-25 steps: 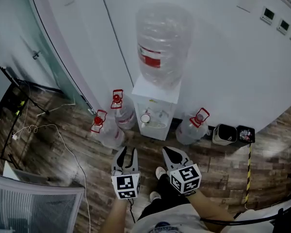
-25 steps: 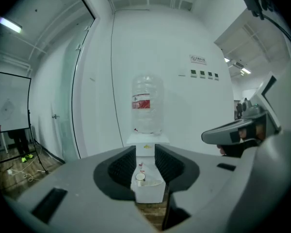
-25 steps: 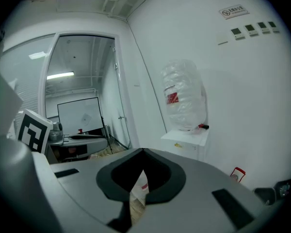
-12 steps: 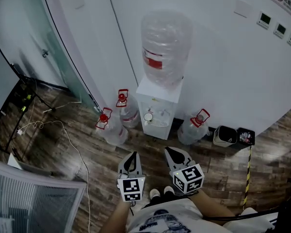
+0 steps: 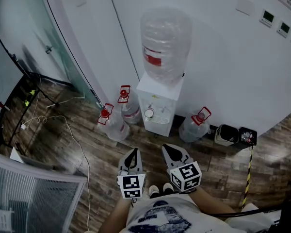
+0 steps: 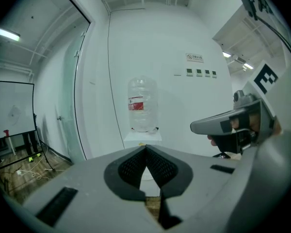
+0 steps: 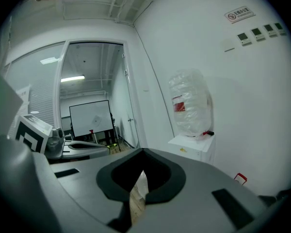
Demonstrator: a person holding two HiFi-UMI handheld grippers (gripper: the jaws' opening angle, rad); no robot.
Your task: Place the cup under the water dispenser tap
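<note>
The white water dispenser stands against the wall with a large clear bottle on top. A small white cup sits in its recess under the taps. Both grippers are held a step back from it, above the floor. My left gripper is shut with nothing in it, its tips meeting in front of the dispenser. My right gripper is also shut and empty. The cup is hidden in both gripper views.
Three water jugs with red caps stand on the wooden floor beside the dispenser: two to its left and one to its right. Two small black bins sit further right. Cables trail at left by a glass door.
The left jaws stood apart a second ago and are now closed. Both grippers have drawn back from the dispenser, which looks farther away.
</note>
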